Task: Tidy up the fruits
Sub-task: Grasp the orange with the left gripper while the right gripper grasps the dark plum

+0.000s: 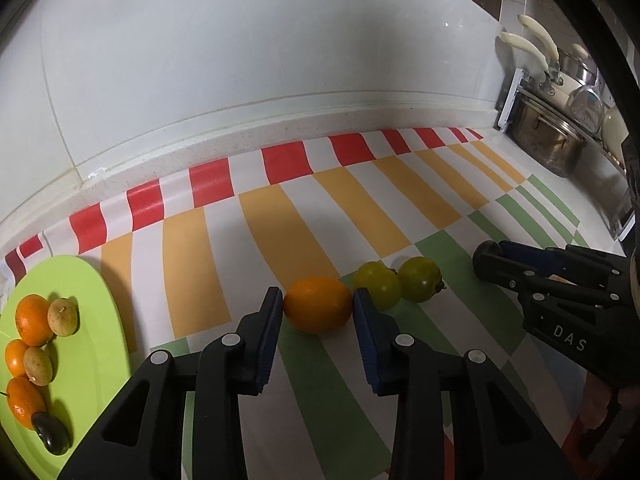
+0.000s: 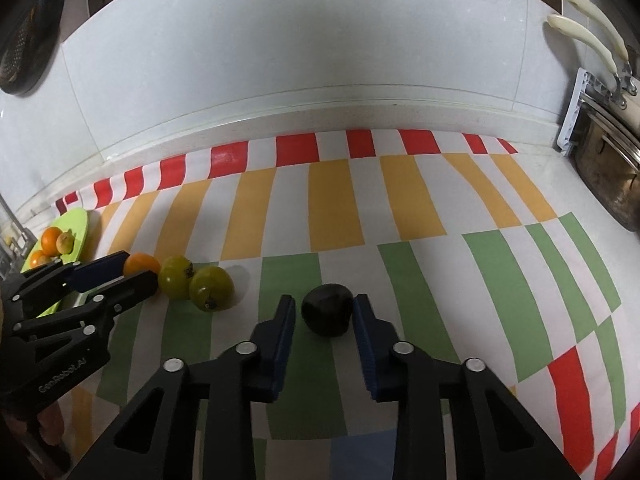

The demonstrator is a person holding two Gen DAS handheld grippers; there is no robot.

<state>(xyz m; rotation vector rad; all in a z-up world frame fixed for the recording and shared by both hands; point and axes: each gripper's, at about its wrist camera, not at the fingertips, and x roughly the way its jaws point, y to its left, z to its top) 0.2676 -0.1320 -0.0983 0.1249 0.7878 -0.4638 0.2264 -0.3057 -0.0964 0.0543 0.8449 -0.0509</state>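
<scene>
**Now Both Claws Close on Fruit**

Nearest in the left wrist view, the left claw (image 1: 317, 304) has its blue pads pressed on both sides of an orange fruit (image 1: 318, 304) that sits on the striped cloth (image 1: 280, 220) covering the surface. Just to the right of that fruit, and touching the right-hand pad, lie two yellow-green fruits (image 1: 378, 285) side by side, the second one (image 1: 420, 278) touching the first; they crowd the claw on that side. In the right wrist view, the right claw (image 2: 325, 314) is clamped on a dark round fruit (image 2: 327, 314) resting on a green stripe, with the cloth open around it. The two claws stand near each other, the pair of yellow-green fruits between them.

Further left, at the cloth's edge, a lime-green plate (image 1: 88, 280) carries six pieces: three orange fruits (image 1: 32, 318), two small tan-green fruits (image 1: 63, 316) and one dark oval fruit (image 1: 51, 436). They lie in a loose line, each orange one touching a neighbour.

Beyond the cloth runs a pale speckled ledge (image 1: 240, 136) below a white tiled wall (image 1: 240, 40). At far right stands a steel pot (image 1: 548, 140), with two cream-handled pans (image 1: 528, 50) stacked behind it.
</scene>
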